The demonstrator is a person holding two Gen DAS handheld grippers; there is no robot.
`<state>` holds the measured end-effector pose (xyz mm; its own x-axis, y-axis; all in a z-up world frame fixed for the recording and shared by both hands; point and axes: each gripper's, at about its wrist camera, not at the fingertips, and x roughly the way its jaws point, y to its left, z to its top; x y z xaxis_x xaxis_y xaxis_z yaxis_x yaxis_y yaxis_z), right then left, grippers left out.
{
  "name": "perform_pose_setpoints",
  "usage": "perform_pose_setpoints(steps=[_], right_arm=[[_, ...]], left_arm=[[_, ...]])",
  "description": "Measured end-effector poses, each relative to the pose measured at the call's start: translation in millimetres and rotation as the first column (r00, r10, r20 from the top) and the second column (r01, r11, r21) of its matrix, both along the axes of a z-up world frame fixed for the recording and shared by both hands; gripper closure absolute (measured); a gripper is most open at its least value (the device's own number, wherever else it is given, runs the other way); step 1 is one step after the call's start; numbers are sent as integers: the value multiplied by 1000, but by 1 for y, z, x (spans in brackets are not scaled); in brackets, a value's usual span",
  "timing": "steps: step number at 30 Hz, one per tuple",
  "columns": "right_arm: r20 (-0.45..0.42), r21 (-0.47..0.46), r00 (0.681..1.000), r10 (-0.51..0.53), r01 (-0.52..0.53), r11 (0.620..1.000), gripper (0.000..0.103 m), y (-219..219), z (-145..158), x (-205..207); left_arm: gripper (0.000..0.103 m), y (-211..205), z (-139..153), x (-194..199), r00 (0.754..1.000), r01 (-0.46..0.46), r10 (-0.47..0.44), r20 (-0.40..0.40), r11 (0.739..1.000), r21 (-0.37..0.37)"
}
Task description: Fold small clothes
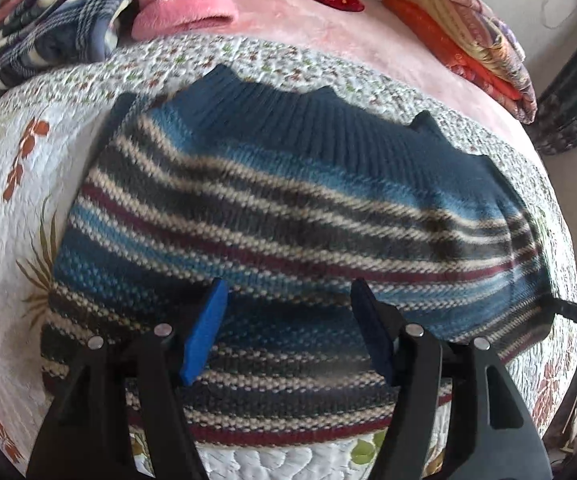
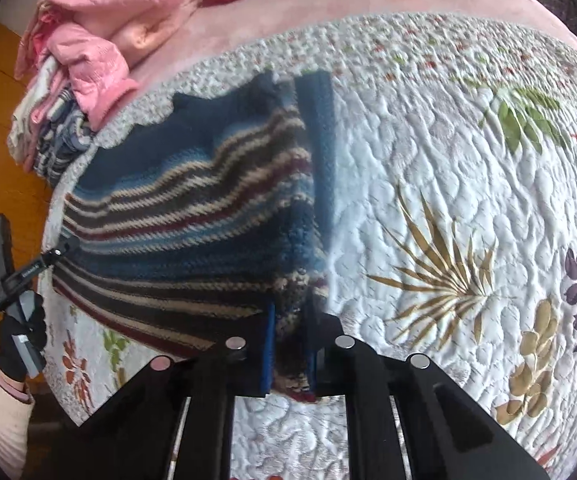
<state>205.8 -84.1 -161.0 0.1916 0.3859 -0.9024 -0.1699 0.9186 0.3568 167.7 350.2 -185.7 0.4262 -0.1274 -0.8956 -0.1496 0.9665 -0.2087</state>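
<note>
**Sweater edge pinched on one side only: the fold may skew**

The striped knit sweater [image 1: 288, 216] lies on the white floral quilt [image 2: 468, 184], its dark ribbed hem on the side toward the pink jacket [image 2: 104, 28]. The right gripper [image 2: 290, 350] has its blue pads pinched on the sweater's near corner, where the knit is bunched and lifted. The left gripper [image 1: 286, 328] hangs over the sweater's striped middle with its pads spread and nothing between them.

The risk, as I judge it, is a lopsided fold. With one corner carried and the other loose, the heavy knit can drag, twist or bunch across the quilt. The thick bunch could also slip from the pads if it is pulled quickly. Closing the left gripper mid-panel rather than at an edge would crease the sweater.
</note>
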Motion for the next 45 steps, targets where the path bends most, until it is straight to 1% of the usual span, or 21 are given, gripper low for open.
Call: perform_pose_setpoints(steps=[6,9,11,13,14,16,18,19,20,21,24,26,30,33,36,38,40,44,45], right_arm=[[-47,20,998,-33,34,999,90,-4,-27,-3],[-58,30,997,-49,50,998,84,-4,-34,-2],[-64,32,996,-58,61,998,77,-3,-38,-2],[-65,36,996,-58,61,998,76,-4,-38,-1],[-67,37,996,-59,62,997,71,-5,-36,0],[-56,50,996,-65,68,996,65,-11,-28,0],[-36,89,997,-68,71,993,51,-16,-16,0],[-16,119,997,-76,77,990,40,-20,-9,1],[0,140,997,-82,81,987,36,-22,-4,2],[8,158,997,-81,78,984,36,-23,1,4],[-2,164,997,-74,74,984,36,-21,1,12],[-32,186,997,-64,68,980,36,-18,-6,19],[-74,214,996,-55,69,974,37,-12,-23,26],[-121,248,991,-48,77,966,43,-6,-39,28],[-128,260,991,-42,75,963,47,0,-45,30],[-131,272,991,-40,75,959,62,5,-44,32],[-124,294,992,-27,63,954,72,6,-39,32],[-48,329,999,-9,24,944,75,9,-15,27],[-41,327,999,-10,23,945,76,9,-12,27]], left_arm=[[38,-2,-10,-2,1000,4,-4,8,1000,7],[37,-4,-13,-2,1000,7,-7,9,1000,17],[37,-5,-12,-1,1000,5,-6,8,1000,18],[37,-5,-11,-1,1000,2,-2,4,1000,18],[37,-5,-10,0,1000,-1,1,1,1000,17],[37,-5,-4,-1,1000,-10,10,3,1000,0],[36,-6,5,-2,999,-10,10,30,1000,-29],[34,-8,9,-2,999,-7,8,38,1000,-27],[34,-11,10,-1,999,-1,3,41,1000,-26],[34,-13,11,0,999,3,-1,42,1000,-30],[34,-21,10,4,999,17,-16,35,999,-35],[34,-25,6,8,999,20,-20,29,999,-30],[34,-27,-2,13,1000,17,-16,12,999,-42],[34,-26,-9,16,1000,15,-16,-2,999,-39],[34,-24,-11,18,1000,18,-18,-4,999,-46],[34,-22,-12,17,1000,19,-20,-4,998,-54],[34,-21,-12,17,1000,22,-23,-4,998,-58],[34,-19,-14,17,999,33,-33,-1,997,-64],[34,-19,-14,17,999,32,-32,0,997,-66]])
